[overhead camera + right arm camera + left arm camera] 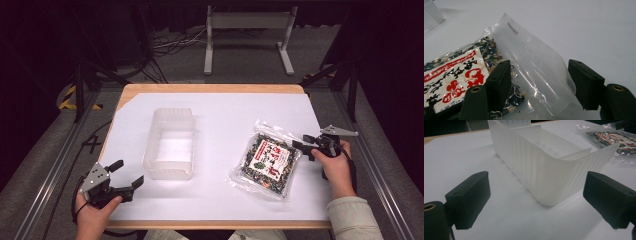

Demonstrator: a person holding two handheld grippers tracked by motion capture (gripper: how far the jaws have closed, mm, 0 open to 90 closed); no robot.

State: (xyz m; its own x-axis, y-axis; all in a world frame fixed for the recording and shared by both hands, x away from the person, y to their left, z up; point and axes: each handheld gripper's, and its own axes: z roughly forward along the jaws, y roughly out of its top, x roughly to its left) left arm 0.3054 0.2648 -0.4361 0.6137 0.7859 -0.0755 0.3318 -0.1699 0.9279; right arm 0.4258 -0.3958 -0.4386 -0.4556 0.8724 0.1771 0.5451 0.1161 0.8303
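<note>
Right gripper [306, 143] poised at the packet's edge, jaws apart.

We see the clear plastic packet of dark dried food with a red-and-white label [266, 159] lying flat near the table's right edge, its empty sealed flap between the right jaws, not yet clamped. The left gripper [126, 179], jaws apart, waits at the near-left corner facing the translucent white plastic bin [169, 142].

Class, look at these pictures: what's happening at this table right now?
A person holds a gripper in each hand at a white-covered table. The right gripper is open, its jaws straddling the clear edge of a snack bag that lies flat on the table; it has not closed on it. The left gripper is also open, near a corner of an empty translucent bin and holding nothing. The bag lies to the right of the bin.
</note>
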